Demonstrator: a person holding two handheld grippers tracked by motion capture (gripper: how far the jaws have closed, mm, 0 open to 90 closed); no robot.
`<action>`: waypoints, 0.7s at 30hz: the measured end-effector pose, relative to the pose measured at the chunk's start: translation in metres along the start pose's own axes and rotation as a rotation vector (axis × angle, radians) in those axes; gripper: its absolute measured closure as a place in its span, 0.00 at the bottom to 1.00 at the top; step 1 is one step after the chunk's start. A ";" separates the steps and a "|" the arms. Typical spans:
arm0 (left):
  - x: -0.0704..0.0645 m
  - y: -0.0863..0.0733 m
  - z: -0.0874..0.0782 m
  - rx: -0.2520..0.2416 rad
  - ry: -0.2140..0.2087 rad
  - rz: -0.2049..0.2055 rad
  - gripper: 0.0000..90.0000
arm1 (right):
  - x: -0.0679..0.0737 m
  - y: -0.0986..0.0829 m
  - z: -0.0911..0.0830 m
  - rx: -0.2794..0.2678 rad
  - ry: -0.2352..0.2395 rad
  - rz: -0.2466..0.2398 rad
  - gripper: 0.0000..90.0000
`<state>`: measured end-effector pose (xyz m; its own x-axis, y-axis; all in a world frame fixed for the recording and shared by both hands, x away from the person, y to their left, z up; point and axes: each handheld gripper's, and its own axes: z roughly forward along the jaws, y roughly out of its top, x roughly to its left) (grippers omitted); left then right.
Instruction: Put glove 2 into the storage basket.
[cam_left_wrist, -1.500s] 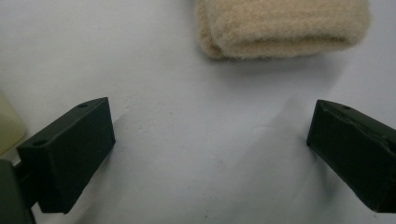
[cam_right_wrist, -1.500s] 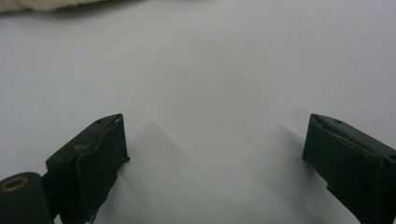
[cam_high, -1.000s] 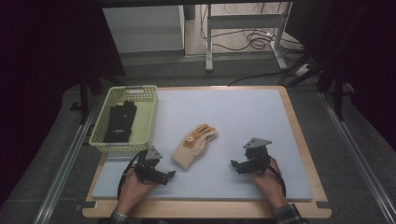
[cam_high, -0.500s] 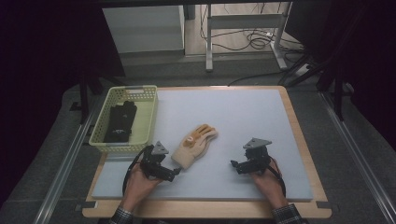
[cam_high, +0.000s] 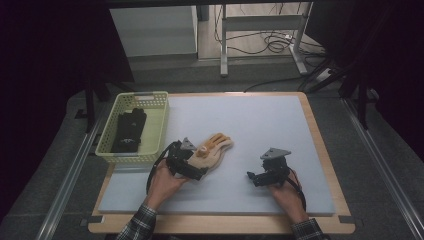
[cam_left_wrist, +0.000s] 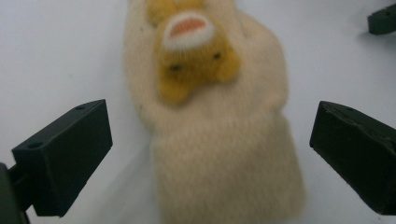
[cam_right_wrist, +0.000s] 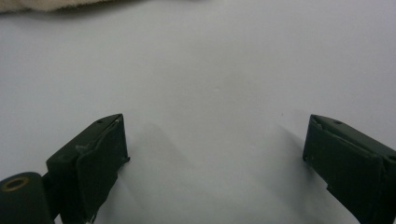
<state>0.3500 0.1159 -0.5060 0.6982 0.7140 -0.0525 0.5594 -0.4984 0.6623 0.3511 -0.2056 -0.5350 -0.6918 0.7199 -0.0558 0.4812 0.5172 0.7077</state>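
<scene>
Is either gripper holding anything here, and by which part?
Nothing held. The left gripper stands open astride the cream glove cuff; the right gripper is open over bare mat.

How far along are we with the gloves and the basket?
Done: a black glove lies in the pale yellow plastic basket. In hand: the left gripper has its jaws open either side of the cream knitted glove's cuff, not yet closed. Left: grasp it and, presumably, put it in the basket. The right gripper sits open on the table.

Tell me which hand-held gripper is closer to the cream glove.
Left. The left hand-held gripper is at the cream glove's cuff end, jaws open on either side of it. The right hand-held gripper sits apart on the mat, off to the glove's right.
</scene>
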 end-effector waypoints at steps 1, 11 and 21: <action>0.000 0.002 0.002 0.004 0.001 0.002 0.00 | 0.000 0.000 0.000 0.000 0.000 0.000 0.07; -0.002 0.022 0.039 0.072 0.035 0.033 0.00 | 0.000 0.000 0.000 0.000 0.000 0.001 0.07; -0.004 0.024 0.054 0.109 0.000 0.031 0.11 | 0.000 0.000 0.000 0.000 0.001 0.001 0.07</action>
<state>0.3847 0.0746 -0.5301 0.7162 0.6971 -0.0333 0.5828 -0.5711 0.5780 0.3512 -0.2056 -0.5350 -0.6917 0.7201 -0.0546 0.4820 0.5166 0.7077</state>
